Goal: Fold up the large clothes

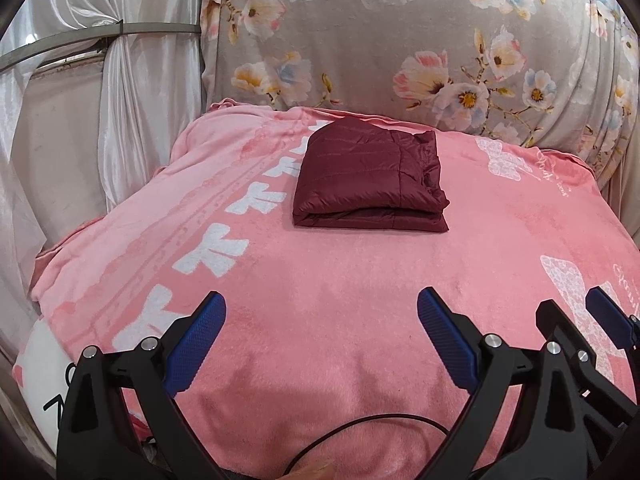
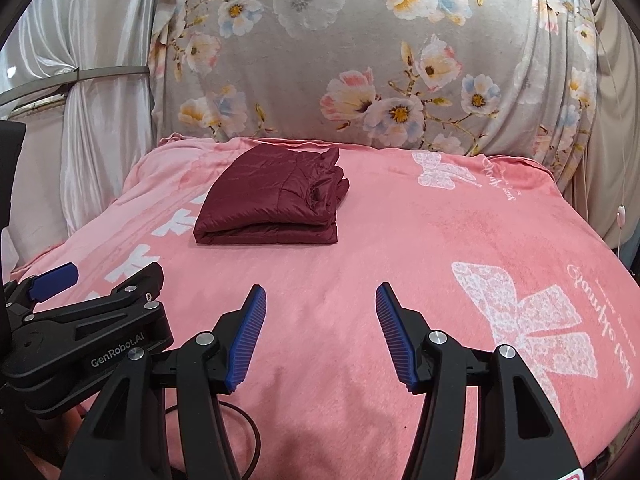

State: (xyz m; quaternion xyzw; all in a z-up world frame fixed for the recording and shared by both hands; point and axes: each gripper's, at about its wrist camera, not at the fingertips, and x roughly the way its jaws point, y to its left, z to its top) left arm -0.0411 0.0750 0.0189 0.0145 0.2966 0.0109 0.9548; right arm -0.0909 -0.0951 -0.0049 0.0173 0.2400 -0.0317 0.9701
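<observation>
Item: maroon quilted jacket [image 1: 370, 178], folded into a compact rectangular bundle. Location: on the pink blanket [image 1: 340, 280], toward its far end and near the floral-covered backrest [image 1: 400, 40]. The folded edge faces the cameras; looser layers and the collar bunch at the bundle's right side. Neither hand-held gripper touches it.

Item: left hand-held gripper [image 1: 322, 340]. Black frame, blue textured pads. Pose: low over the near part of the blanket, pointing forward and tilted downward toward the jacket. Jaws spread wide, nothing between them. In the right wrist view it appears at the lower left [image 2: 68, 280], lying beside the other gripper.

Item: right hand-held gripper [image 2: 320, 334]. Same build, blue ribbed pads. Pose: alongside the left one, angled down at the blanket, well short of the jacket. Jaws parted, nothing held. In the left wrist view only one of its blue fingers and some frame shows at the right edge [image 1: 600, 312].

Item: black cable [image 1: 360, 432], curving over the blanket's near edge below the grippers.

Surroundings: white satin curtain [image 1: 120, 100] at left, tied with a band.
</observation>
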